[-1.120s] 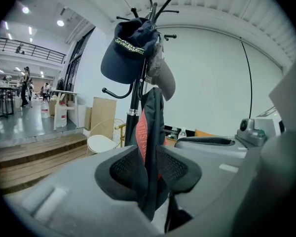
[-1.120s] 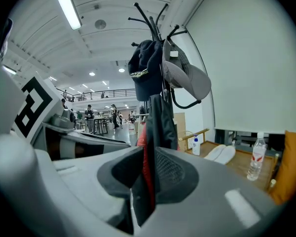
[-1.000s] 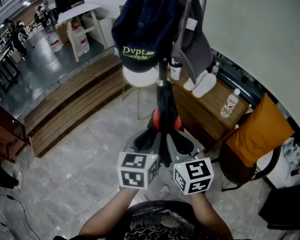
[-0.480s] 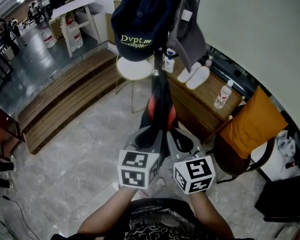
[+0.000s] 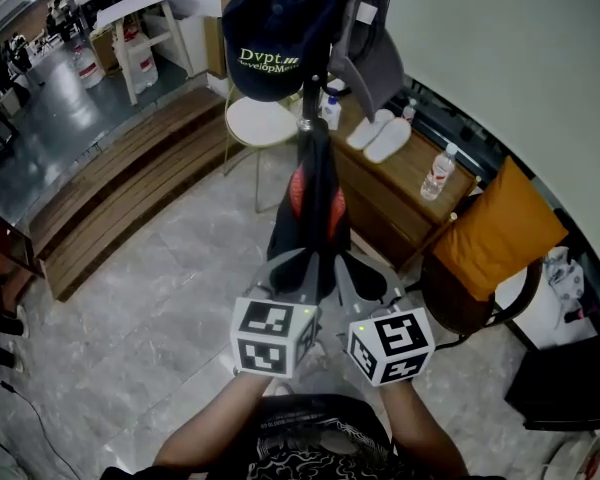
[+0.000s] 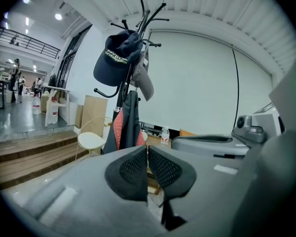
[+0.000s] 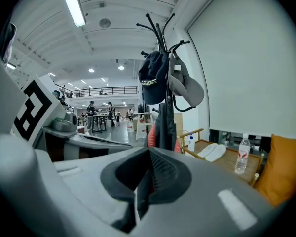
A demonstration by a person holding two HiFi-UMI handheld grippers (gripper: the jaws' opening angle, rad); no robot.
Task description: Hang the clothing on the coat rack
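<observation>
A black metal coat rack [image 5: 308, 108] stands at centre, with a navy fabric cap [image 5: 270, 28] on its upper left, a grey cap [image 5: 378, 63] on its upper right, and a black-and-red jacket [image 5: 315, 208] down its pole below them. Behind it to the left is a white round chair [image 5: 260, 123], with brown wooden steps [image 5: 110, 193] farther left. To its right a wooden bench [image 5: 395, 196] bears white slippers [image 5: 378, 136] and a clear plastic bottle [image 5: 437, 173], with an orange cushion [image 5: 505, 233] on a dark chair [image 5: 452, 306] beside it.

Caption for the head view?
Left gripper, jaws just closed on nothing, and right gripper face coat rack bearing navy cap, grey cap, garment.
</observation>
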